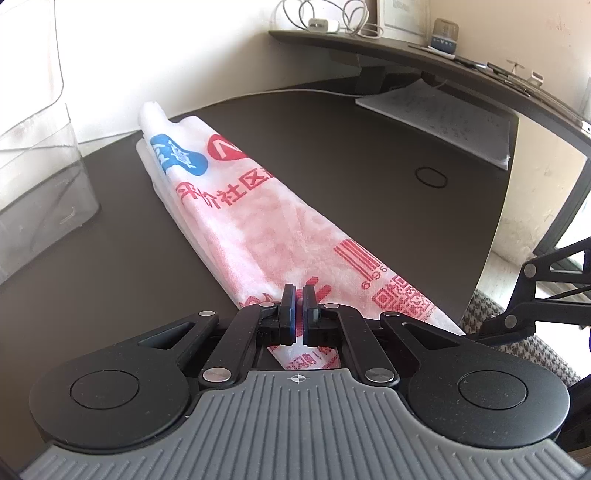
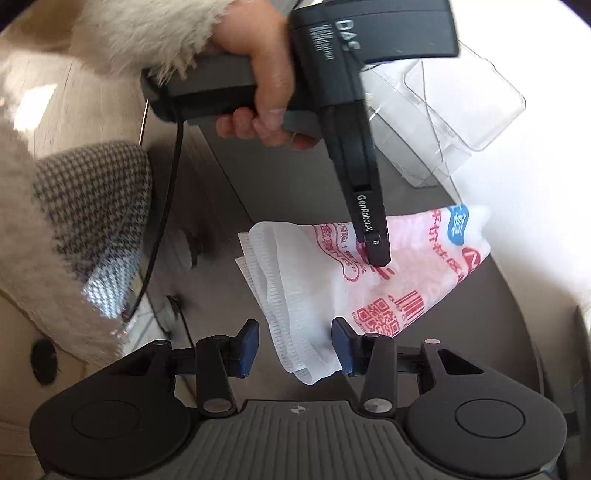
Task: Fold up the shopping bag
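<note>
— Dark brown desk point(image 1: 110, 258) against a white wall, a raised shelf point(image 1: 424, 55) curving over its far side with coiled cables point(image 1: 332, 14) on it; what lies on the desk?

— One shopping bag point(image 1: 258, 221), white non-woven fabric printed in red, already folded lengthwise into a long narrow strip several layers thick; it lies flat on the desk, running from the near edge away toward the wall.

— And the print?

— Red characters along the middle, a blue badge and a red round logo at the far end, a barcode and a QR code near the close end; the pink tint between them looks like print showing through from the layer beneath.

— Where do the grippers stand?

— Left gripper point(image 1: 299, 314) sits low at the near end of the strip, its jaws drawn together; from the right wrist view its tip point(image 2: 376, 254) presses on the printed face of the fabric; whether cloth is pinched between the pads cannot be told. Right gripper point(image 2: 295, 343) has its jaws parted, its blue pads point(image 2: 249, 343) on either side of the ribbed white end of the bag point(image 2: 295, 332), not pressing on it.

— Anything else nearby?

— Clear plastic box point(image 1: 44, 177) stands at the left, papers point(image 1: 443, 122) under the shelf, a black loop point(image 1: 431, 177) on the desk well apart from the bag; a hand point(image 2: 266, 92) in a fluffy cuff point(image 2: 147, 33) holds the left gripper's handle.
</note>
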A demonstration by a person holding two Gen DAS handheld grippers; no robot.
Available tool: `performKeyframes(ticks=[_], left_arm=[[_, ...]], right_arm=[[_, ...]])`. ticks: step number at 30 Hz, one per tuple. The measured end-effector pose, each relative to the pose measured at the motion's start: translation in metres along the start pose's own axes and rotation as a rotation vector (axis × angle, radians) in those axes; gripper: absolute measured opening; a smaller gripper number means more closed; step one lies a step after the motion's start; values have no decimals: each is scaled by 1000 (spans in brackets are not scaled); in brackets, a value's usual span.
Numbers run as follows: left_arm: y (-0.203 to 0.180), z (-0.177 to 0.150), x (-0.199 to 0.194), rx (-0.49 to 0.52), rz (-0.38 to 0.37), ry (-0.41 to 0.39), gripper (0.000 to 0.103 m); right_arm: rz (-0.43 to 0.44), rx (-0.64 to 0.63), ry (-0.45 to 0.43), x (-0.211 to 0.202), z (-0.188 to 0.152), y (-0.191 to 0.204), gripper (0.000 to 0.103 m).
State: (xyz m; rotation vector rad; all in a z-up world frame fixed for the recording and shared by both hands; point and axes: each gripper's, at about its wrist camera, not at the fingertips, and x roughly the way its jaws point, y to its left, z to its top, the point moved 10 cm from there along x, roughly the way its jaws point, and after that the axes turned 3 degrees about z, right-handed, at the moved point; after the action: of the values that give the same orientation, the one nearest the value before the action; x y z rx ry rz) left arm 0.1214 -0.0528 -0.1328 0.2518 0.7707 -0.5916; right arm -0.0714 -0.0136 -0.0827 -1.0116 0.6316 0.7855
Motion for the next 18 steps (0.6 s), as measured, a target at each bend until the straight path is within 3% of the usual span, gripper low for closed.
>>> performKeyframes(ticks=[2,4,9,13,15,18], left_arm=[[-1,-1,0,8,4,-1,4],[-2,-1,-1,21,0,-9,4],[-2,-7,-10,101,-27,-29,15],[1,-6,-41,183,-34,-122,21],[-8,-6,-69,294,-55,-193,28],[-27,-21,-84,517,-42,-168,34]], right_arm=[[-34,-48,-16,0,-2,4,27],[-2,15,-36,-6,1,-2,14],[163,245,-48,-18,7,-31,8],[227,278,-53,-18,13,-46,8],[233,258,-51,-19,16,-47,8],[255,207,-51,-19,22,-42,8]])
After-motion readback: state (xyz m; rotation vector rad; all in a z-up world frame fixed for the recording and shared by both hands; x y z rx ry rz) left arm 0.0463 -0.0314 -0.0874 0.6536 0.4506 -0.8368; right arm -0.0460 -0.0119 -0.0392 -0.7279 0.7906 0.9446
